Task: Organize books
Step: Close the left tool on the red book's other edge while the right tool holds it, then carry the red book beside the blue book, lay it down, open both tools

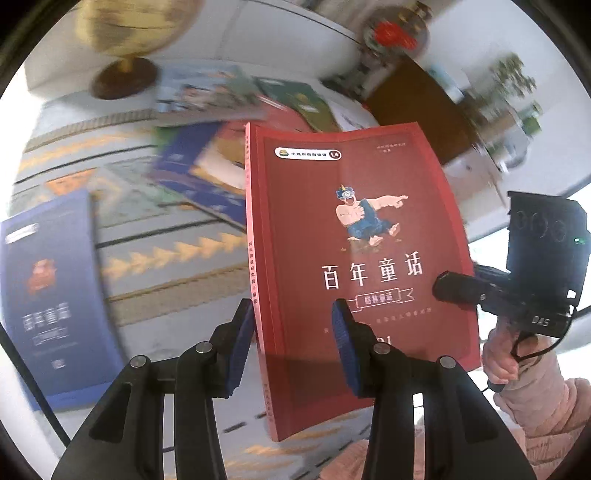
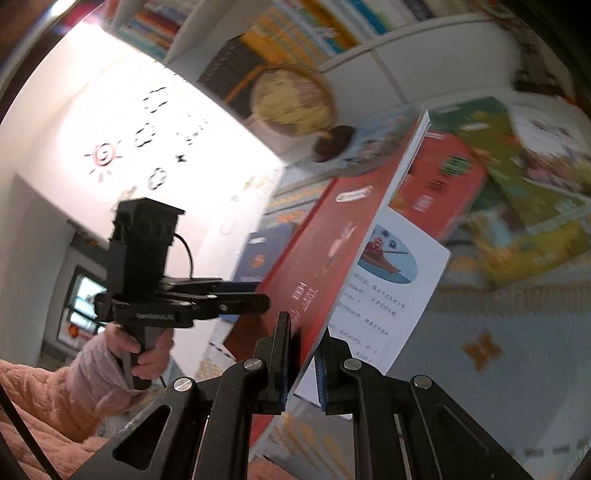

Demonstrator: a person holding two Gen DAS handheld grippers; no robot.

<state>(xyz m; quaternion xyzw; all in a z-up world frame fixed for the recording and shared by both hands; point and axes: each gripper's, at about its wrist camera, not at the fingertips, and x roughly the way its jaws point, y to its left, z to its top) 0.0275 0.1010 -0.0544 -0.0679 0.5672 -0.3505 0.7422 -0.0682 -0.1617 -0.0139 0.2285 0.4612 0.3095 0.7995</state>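
Observation:
A red paperback (image 1: 354, 236) with white Chinese title lettering and a cartoon figure is held up off the patterned rug by both grippers. My left gripper (image 1: 291, 339) is shut on its lower spine corner: one blue pad sits against the spine, the other on the cover. The right gripper (image 1: 443, 288) meets the book's right edge. In the right wrist view my right gripper (image 2: 303, 365) is shut on the red book (image 2: 325, 251), pinching its cover edge, while a white illustrated page (image 2: 391, 295) hangs open behind. The left gripper (image 2: 258, 295) grips the book's far side.
A blue book (image 1: 51, 295) of the same series lies on the rug at the left. Several more books (image 1: 221, 110) are scattered beyond, near a globe (image 1: 122, 37) on a wooden stand. A filled bookshelf (image 2: 295, 29) stands behind. A person's pink sleeves (image 2: 55, 398) hold both tools.

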